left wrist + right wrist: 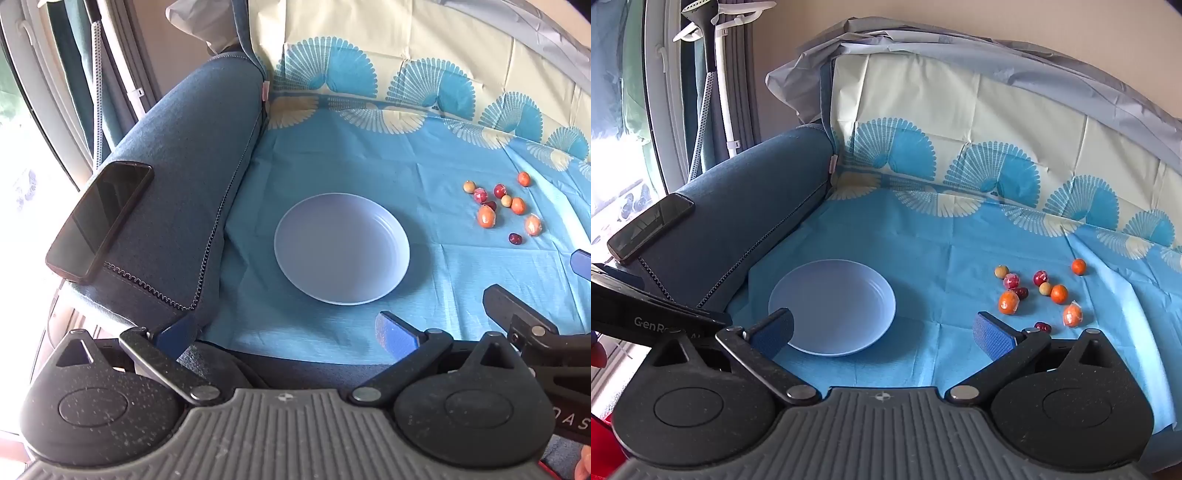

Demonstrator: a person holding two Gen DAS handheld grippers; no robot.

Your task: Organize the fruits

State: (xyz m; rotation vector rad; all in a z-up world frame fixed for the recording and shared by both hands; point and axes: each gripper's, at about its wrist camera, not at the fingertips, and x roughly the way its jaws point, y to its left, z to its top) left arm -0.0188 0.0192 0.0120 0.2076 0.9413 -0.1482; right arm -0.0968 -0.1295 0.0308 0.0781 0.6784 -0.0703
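Observation:
A pale blue plate [341,218] lies empty on the blue cloth; it also shows in the right wrist view [833,284]. Several small fruits, orange, red and tan, lie loose to its right: an orange one [485,216] [1008,302], a dark red one [515,239] [1042,326]. My left gripper [284,332] is open and empty, near the plate's front edge. My right gripper [882,338] is open and empty, between plate and fruits, in front of both. Its body [524,317] shows at the right in the left wrist view.
A blue sofa armrest [177,177] rises left of the plate, with a black phone [99,218] [650,230] lying on it. The patterned cloth [960,229] covers the seat and runs up the backrest. A window and curtains are at the far left.

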